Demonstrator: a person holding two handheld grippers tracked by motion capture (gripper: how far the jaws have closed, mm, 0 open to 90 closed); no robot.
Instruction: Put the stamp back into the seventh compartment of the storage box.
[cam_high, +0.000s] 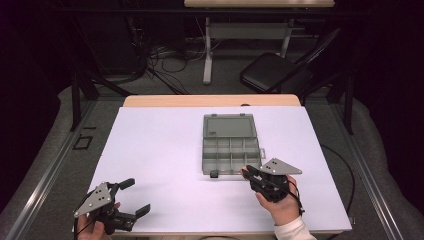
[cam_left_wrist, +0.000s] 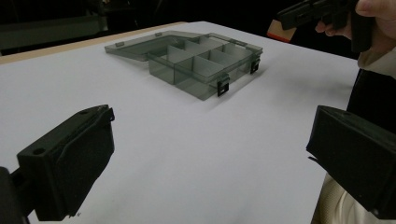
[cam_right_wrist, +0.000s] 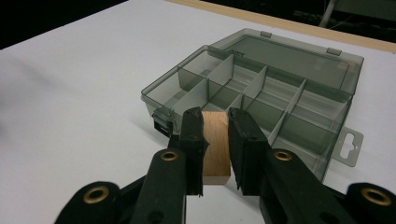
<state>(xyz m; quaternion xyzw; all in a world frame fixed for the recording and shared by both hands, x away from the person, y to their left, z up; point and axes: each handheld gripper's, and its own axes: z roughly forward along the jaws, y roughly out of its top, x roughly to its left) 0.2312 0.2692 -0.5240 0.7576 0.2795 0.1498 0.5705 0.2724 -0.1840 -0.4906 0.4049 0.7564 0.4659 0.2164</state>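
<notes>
While the white table (cam_high: 160, 165) is lying bare around it, the open compartment box (cam_high: 231, 144) is sitting near the middle with its lid folded back. The left gripper (cam_high: 134, 196) is resting spread apart, well off to the side. The right gripper (cam_right_wrist: 216, 144) is clamping a wooden block (cam_right_wrist: 216, 140) just at the box's near wall; lowering it squarely over one cell should prevent snagging a divider.
</notes>
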